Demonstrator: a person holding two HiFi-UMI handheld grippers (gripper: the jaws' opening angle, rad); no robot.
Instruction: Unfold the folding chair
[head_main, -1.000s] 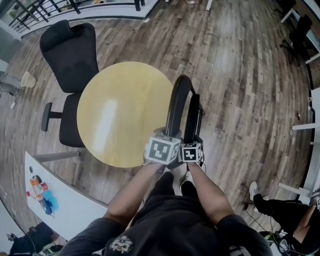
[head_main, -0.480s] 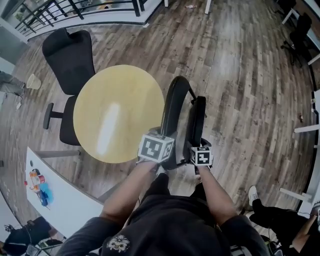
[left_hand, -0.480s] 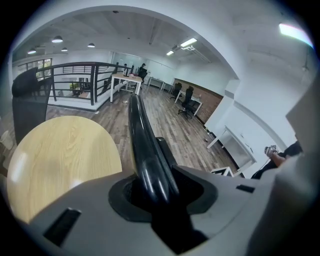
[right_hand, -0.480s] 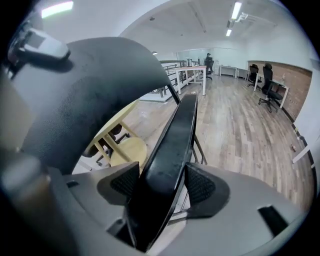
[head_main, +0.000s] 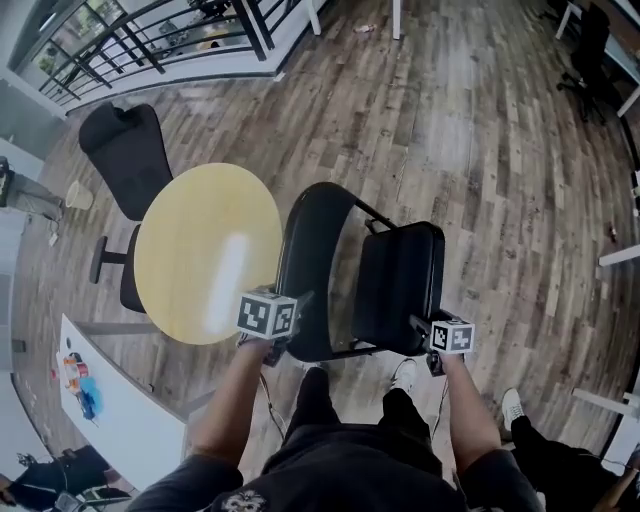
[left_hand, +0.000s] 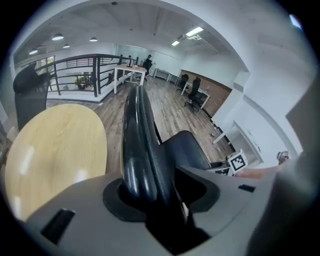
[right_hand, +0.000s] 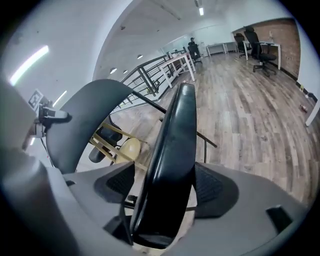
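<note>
The black folding chair stands half opened on the wood floor. Its curved backrest (head_main: 312, 250) is at the left and its padded seat (head_main: 400, 285) swings out to the right. My left gripper (head_main: 287, 330) grips the backrest's near edge (left_hand: 137, 135), which fills the gap between the jaws (left_hand: 160, 195). At the seat's near corner, my right gripper (head_main: 428, 335) has the seat (right_hand: 175, 150) edge-on between its pads (right_hand: 165, 195). Both pairs of jaws are opening, each with its chair part still between them.
A round yellow table (head_main: 205, 250) stands just left of the chair, with a black office chair (head_main: 125, 150) behind it. A white desk (head_main: 120, 400) lies at lower left. A railing (head_main: 150, 40) runs along the far left. Another person's shoe (head_main: 510, 408) is at lower right.
The two grippers have drawn apart, the right one far to the right. The seat has swung away from the backrest, so the chair has gone from folded flat to half open.
</note>
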